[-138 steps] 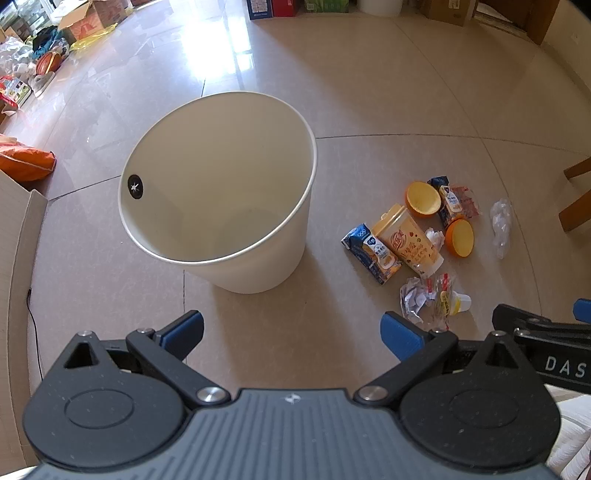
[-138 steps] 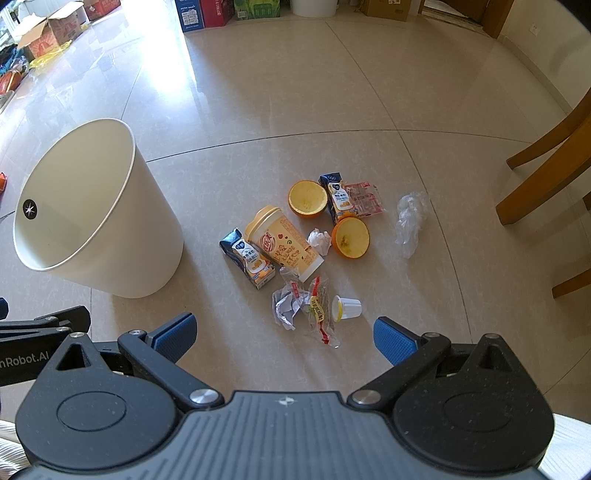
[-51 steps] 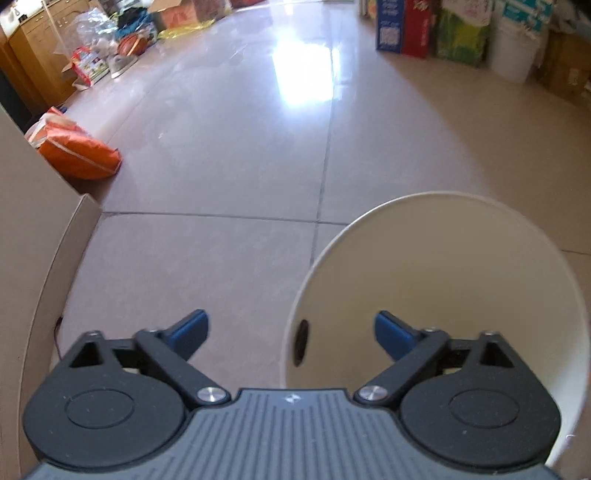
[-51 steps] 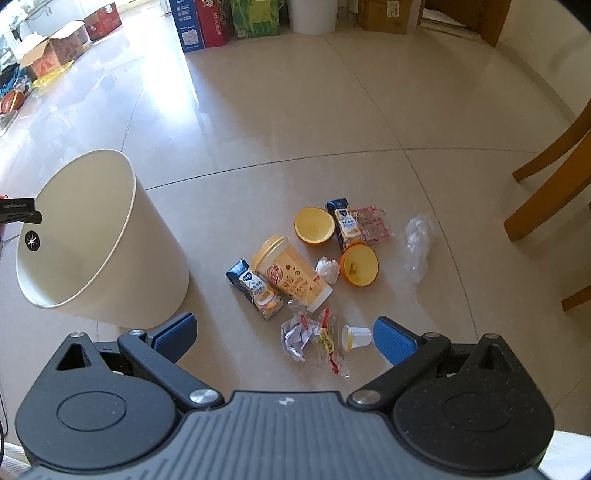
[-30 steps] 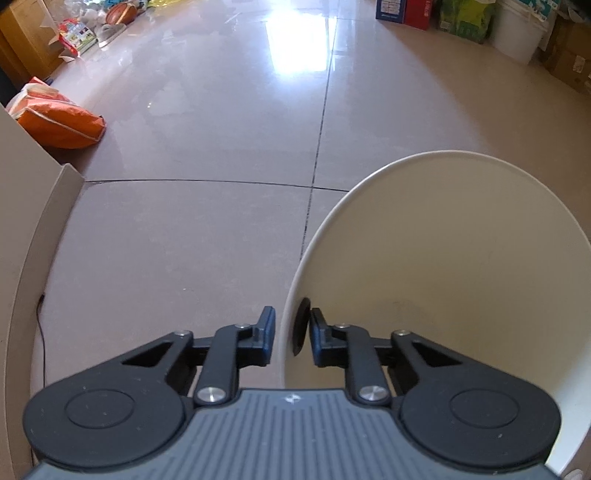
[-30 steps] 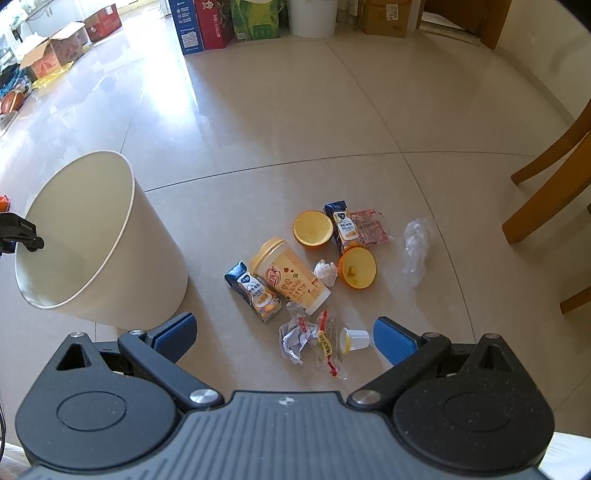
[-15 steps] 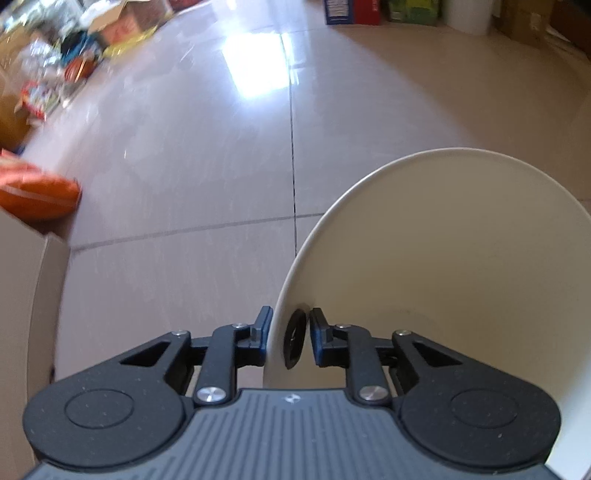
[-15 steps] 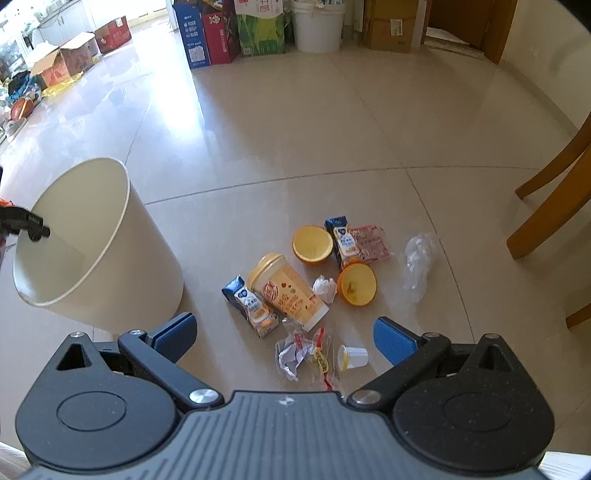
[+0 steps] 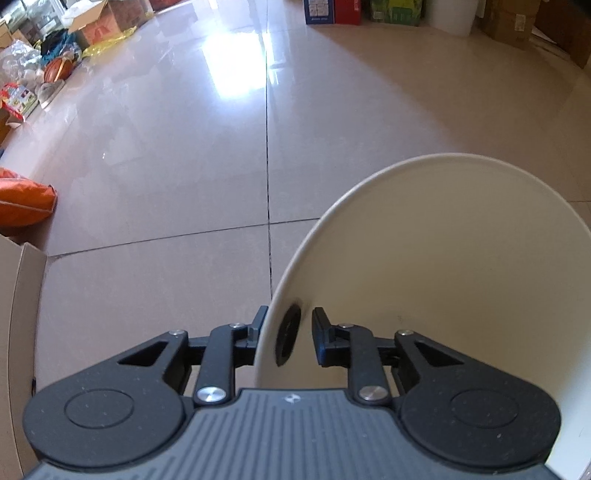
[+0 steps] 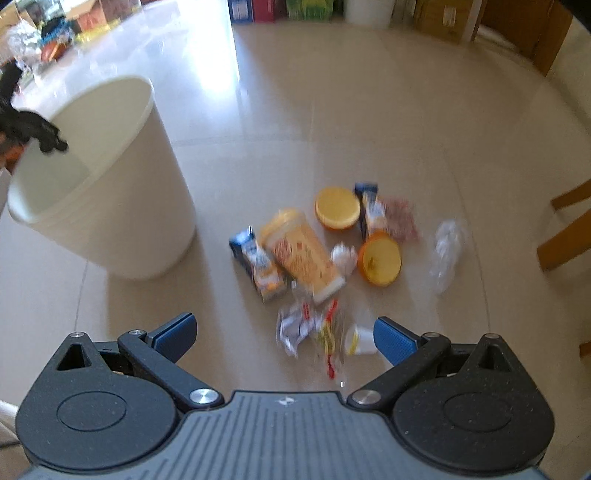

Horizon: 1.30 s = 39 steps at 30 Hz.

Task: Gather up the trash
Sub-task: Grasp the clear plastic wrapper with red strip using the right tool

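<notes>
A white bin (image 9: 443, 157) stands on the tiled floor. My left gripper (image 9: 288, 330) is shut on its near rim, one finger outside the wall and one inside by a black sticker (image 9: 287, 341). In the right wrist view the bin (image 10: 122, 206) is at left with the left gripper (image 10: 40, 136) on its rim. My right gripper (image 10: 284, 338) hangs open above the trash: crumpled wrappers (image 10: 299, 326), a small white cup (image 10: 360, 341), a yellow cup (image 10: 303, 254), a blue carton (image 10: 258, 266), two orange lids (image 10: 338, 206), clear plastic (image 10: 447, 251).
Wooden chair legs (image 10: 565, 229) stand to the right of the trash. A cardboard panel (image 9: 18, 332) and an orange bag (image 9: 22, 203) lie left of the bin. Boxes (image 9: 332, 11) line the far wall. Bare tiles stretch behind the bin.
The right gripper has sunk toward the trash, which looks bigger and blurred. The left gripper, open at first, closed on the bin's rim and has rolled a little while holding it.
</notes>
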Tool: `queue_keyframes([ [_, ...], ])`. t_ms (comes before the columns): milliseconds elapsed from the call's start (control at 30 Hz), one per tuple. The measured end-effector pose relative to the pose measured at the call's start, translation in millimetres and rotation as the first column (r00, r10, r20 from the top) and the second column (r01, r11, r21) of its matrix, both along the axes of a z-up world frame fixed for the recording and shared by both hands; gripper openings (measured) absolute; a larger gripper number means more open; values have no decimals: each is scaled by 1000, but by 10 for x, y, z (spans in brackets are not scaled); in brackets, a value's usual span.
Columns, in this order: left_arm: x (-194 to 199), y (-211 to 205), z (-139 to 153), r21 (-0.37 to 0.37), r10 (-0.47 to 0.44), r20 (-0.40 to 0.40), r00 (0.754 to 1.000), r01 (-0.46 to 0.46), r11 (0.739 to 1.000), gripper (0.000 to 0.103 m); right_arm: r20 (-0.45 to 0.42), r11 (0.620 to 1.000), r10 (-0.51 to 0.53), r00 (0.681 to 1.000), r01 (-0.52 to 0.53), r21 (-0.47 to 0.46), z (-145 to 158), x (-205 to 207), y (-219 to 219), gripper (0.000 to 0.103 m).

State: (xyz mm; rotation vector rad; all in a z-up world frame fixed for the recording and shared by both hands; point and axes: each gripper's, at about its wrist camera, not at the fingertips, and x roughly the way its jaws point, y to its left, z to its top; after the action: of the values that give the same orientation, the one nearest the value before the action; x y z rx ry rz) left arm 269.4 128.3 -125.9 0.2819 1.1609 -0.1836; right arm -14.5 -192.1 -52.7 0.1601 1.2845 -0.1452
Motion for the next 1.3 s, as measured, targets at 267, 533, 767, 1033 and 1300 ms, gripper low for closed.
queue_keyframes([
  [267, 106, 6, -44, 2, 12, -15, 1000, -12, 1000, 22, -19, 1000, -5, 1000, 5, -20, -352, -59, -240, 102],
  [533, 169, 111, -24, -25, 39, -28, 999, -40, 999, 17, -80, 1000, -19, 997, 19, 8, -1158, 86, -470, 84],
  [767, 179, 116, -55, -23, 42, -32, 999, -42, 999, 17, -123, 1000, 10, 992, -8, 18, -1696, 240, -451, 84],
  [1033, 191, 124, -73, -31, 50, -37, 998, -51, 998, 17, -181, 1000, 3, 983, -2, 9, -2067, 321, -437, 52],
  [1300, 194, 145, -44, -32, 43, -42, 998, -44, 999, 15, -220, 1000, -20, 975, 23, 10, -1980, 315, -518, 31],
])
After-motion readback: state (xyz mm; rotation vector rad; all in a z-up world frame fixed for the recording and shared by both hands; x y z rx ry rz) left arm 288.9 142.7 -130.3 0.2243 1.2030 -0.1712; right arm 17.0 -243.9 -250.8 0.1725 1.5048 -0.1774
